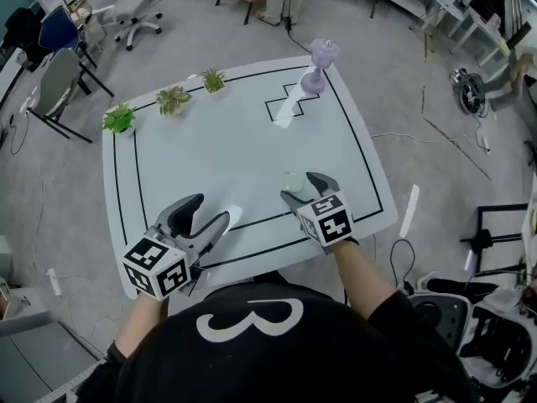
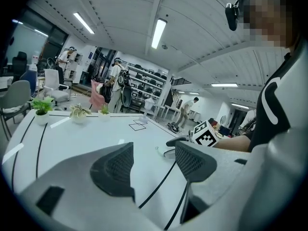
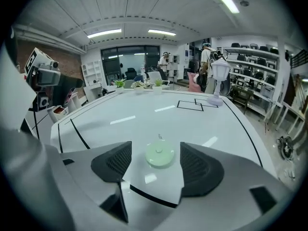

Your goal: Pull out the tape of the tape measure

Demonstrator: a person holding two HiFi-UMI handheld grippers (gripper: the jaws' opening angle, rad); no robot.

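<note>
The tape measure [image 1: 294,181] is a small round pale green disc lying flat on the white table [image 1: 218,141], near its front edge. In the right gripper view the tape measure [image 3: 160,155] sits between the two dark pads, with gaps on both sides and a small tab pointing away. My right gripper [image 1: 302,188] is open around it. My left gripper [image 1: 204,217] is open with nothing in it, low over the table's front left. From the left gripper view, the right gripper [image 2: 179,144] and its marker cube are seen to the right.
Three small potted plants [image 1: 172,99] line the far left edge. A lilac lamp-like ornament [image 1: 318,64] stands at the far right corner by a black outlined shape [image 1: 289,103]. Black lines border the table. Office chairs [image 1: 59,82] stand beyond it.
</note>
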